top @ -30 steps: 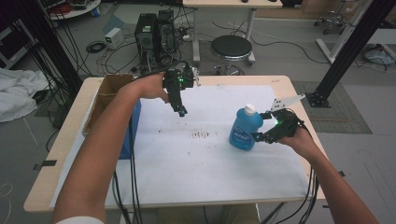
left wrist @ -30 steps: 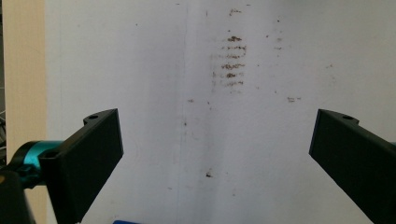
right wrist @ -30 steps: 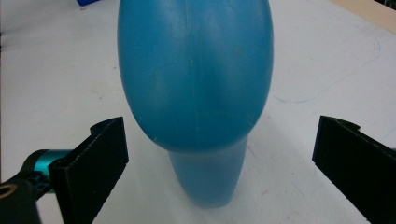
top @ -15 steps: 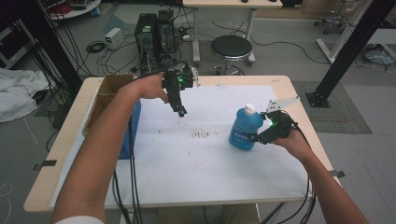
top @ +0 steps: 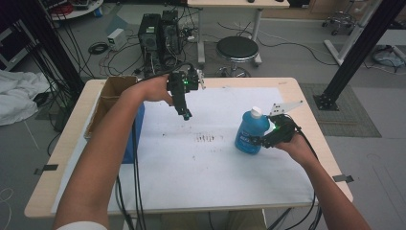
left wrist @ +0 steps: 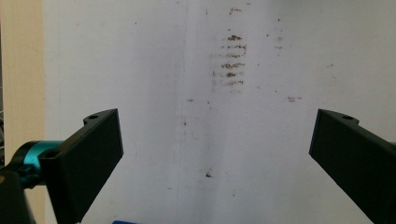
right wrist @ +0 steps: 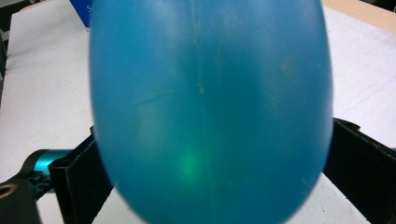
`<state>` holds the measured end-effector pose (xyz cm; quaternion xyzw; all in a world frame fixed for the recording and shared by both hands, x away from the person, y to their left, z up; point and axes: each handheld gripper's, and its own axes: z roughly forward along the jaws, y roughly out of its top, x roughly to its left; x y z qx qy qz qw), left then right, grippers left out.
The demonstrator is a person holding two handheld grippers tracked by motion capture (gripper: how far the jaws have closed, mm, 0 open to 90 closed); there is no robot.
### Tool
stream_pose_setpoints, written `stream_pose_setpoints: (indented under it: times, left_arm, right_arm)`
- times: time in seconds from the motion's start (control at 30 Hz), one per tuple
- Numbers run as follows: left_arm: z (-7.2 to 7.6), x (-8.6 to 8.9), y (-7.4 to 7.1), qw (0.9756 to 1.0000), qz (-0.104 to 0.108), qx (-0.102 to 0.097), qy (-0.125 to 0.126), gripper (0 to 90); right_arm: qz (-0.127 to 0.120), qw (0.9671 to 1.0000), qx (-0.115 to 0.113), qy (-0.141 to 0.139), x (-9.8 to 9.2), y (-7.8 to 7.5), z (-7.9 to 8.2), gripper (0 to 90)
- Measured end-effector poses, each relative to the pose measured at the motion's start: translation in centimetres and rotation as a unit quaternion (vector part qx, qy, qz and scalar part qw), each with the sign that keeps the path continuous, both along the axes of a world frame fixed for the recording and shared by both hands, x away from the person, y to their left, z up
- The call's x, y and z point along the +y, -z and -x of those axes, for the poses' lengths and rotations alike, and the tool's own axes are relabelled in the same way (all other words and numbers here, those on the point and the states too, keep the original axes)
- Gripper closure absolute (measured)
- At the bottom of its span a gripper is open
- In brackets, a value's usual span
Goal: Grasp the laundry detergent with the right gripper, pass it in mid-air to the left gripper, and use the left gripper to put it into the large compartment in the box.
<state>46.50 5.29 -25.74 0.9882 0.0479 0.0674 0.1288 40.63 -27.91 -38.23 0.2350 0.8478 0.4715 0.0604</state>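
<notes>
Two grippers: R gripper point(top: 256, 142) clamped on blue bottle point(top: 250, 132); L gripper point(top: 186, 115) wide open, empty.

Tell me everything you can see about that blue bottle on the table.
The translucent blue plastic bottle with a white cap stands upright on the white paper sheet at the table's right side. It looks filled with blue liquid. The right tool has a black jaw on each side of its rounded body.
</notes>
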Motion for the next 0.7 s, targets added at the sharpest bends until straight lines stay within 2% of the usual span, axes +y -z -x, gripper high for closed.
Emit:
stream_pose_setpoints:
  times: [0.57,0.67,0.7]
  left_arm:
    - [0.0,0.0,0.2,1.0,-0.001,0.003,-0.001,2.8]
    - [0.0,0.1,0.2,1.0,-0.003,0.004,-0.001,2.7]
    - [0.0,0.1,0.2,1.0,-0.004,0.004,-0.001,2.7]
  right_arm:
    - [-0.014,0.9999,-0.006,0.008,0.2,1.3,0.1,5.3]
    - [-0.014,0.9999,-0.007,0.008,0.2,1.4,0.1,7.7]
    - [-0.015,0.9998,-0.007,0.006,0.2,1.5,0.2,13.2]
